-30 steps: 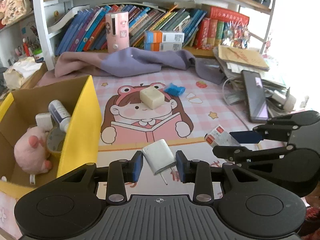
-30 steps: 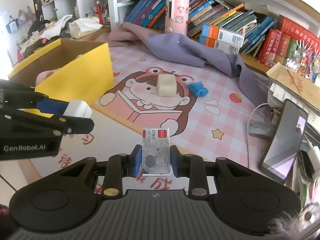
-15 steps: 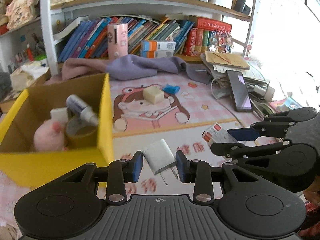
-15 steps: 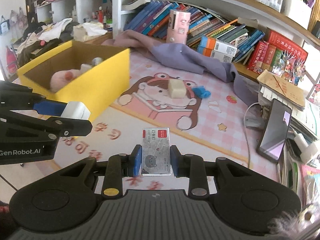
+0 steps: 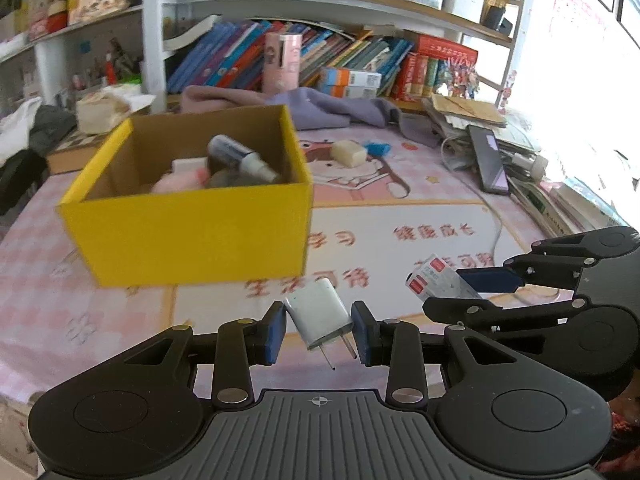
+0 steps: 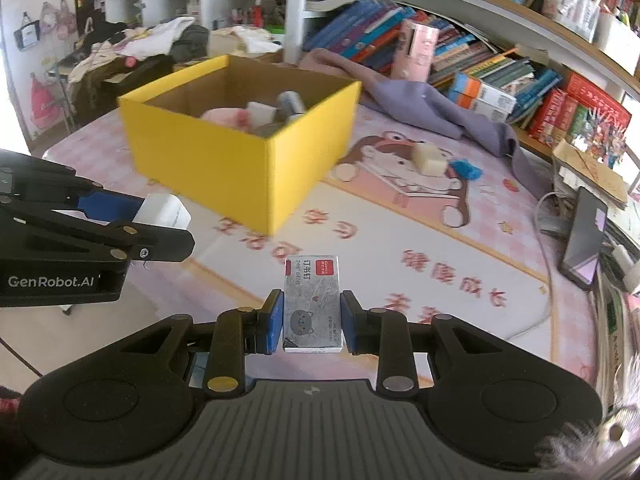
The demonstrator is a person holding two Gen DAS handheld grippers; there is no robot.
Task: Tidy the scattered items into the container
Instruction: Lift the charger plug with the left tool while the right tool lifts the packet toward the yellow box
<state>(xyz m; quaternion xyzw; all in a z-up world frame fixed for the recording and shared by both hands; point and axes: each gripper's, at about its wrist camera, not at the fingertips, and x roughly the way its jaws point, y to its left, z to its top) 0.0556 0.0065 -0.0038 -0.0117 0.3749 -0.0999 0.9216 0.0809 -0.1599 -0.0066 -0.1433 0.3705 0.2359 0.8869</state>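
Observation:
My left gripper point(image 5: 320, 330) is shut on a white plug charger point(image 5: 318, 312), prongs pointing back at the camera, held above the mat in front of the yellow box point(image 5: 192, 232). My right gripper point(image 6: 312, 326) is shut on a small grey staples box point(image 6: 313, 300), also above the mat. The yellow box point(image 6: 224, 160) holds a pink plush, a tube, a tape roll and a white block. A cream block point(image 5: 349, 153) and a blue item point(image 5: 378, 147) lie on the cartoon mat behind the box. Each gripper shows in the other's view, the left point(image 6: 160, 216) and the right point(image 5: 452, 284).
A black phone point(image 5: 489, 160) leans on a stack of papers at the right. A purple cloth point(image 5: 320, 108) lies along the bookshelf at the back. A white cable point(image 6: 548, 216) runs over the mat. A pink tall box point(image 5: 282, 62) stands before the books.
Both grippers have pulled back and up with their items. The left view has swung left, so the yellow box now stands in front of it.

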